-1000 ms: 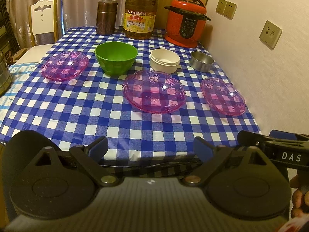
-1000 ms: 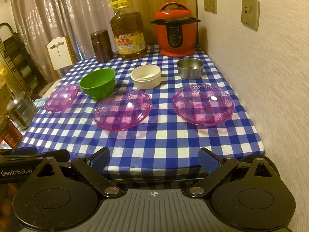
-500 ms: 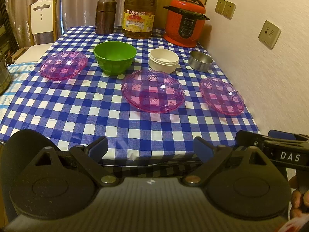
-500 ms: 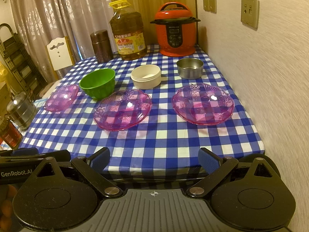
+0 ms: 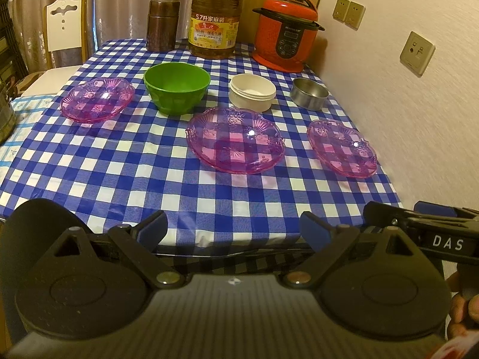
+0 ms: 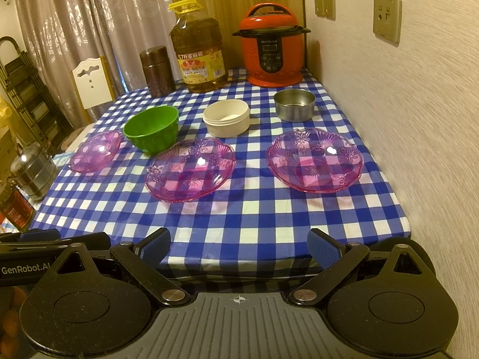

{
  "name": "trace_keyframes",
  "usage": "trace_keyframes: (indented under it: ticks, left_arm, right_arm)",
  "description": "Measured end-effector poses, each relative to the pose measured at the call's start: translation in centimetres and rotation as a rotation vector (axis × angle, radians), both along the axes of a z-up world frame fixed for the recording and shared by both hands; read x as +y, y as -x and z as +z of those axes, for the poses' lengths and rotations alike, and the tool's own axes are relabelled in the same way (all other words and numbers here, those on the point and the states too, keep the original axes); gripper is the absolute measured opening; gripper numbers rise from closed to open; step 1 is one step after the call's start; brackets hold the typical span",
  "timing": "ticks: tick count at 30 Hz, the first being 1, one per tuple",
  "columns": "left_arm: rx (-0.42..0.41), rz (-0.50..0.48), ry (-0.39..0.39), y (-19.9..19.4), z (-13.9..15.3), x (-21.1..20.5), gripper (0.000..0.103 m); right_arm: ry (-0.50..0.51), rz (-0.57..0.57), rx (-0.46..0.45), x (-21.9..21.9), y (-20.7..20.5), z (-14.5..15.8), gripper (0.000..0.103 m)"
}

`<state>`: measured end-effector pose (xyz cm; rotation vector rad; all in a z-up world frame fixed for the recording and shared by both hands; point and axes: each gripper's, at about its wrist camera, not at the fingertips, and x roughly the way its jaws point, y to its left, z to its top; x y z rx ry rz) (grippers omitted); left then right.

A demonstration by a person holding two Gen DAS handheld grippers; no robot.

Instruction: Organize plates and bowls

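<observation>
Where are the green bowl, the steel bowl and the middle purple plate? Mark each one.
green bowl [image 5: 176, 95], left wrist view, on its front outer wall.
steel bowl [image 6: 295, 110], right wrist view, on its front outer wall.
middle purple plate [image 6: 189, 173], right wrist view, on its inner base.

oil bottle [image 5: 216, 15]: "5.7" (label) | right gripper [image 5: 446, 243]: "DAS" | left gripper [image 6: 25, 269]: "GenRobot.AI", probably

Glossy clear purple plastic plates [image 5: 235, 139] (patterned), a shiny metal bowl [image 5: 309, 93], checked cloth [image 5: 119, 164].
</observation>
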<state>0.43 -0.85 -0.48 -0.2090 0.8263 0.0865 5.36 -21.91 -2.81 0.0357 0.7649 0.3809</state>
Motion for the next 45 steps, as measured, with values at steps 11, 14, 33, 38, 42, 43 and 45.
trace_keyframes:
  ticks: [11, 14, 33, 38, 42, 43, 45]
  left_arm:
    - [0.000, -0.001, 0.003, -0.01, 0.00, 0.18, 0.094]
    - [0.000, -0.001, 0.003, 0.00, 0.00, 0.19, 0.094]
    - [0.001, -0.001, 0.006, -0.03, 0.01, 0.28, 0.094]
    - [-0.001, -0.002, 0.008, -0.02, 0.02, 0.31, 0.094]
    - [-0.004, 0.001, 0.012, -0.09, 0.00, -0.15, 0.094]
    - [-0.005, 0.002, 0.013, -0.12, -0.01, -0.33, 0.094]
    - [-0.004, 0.002, 0.014, -0.13, 0.00, -0.33, 0.094]
  right_arm:
    - [0.000, -0.001, 0.001, 0.12, 0.15, -0.12, 0.097]
    - [-0.001, -0.002, 0.001, 0.10, 0.15, -0.11, 0.097]
    - [-0.002, -0.002, 0.005, 0.12, 0.13, -0.09, 0.097]
    - [-0.003, -0.002, 0.004, 0.13, 0.07, -0.13, 0.097]
    - [-0.003, -0.002, 0.005, 0.19, 0.06, -0.14, 0.097]
    - [-0.003, -0.002, 0.004, 0.18, 0.04, -0.15, 0.097]
    - [-0.002, 0.000, 0.004, 0.27, 0.05, -0.15, 0.097]
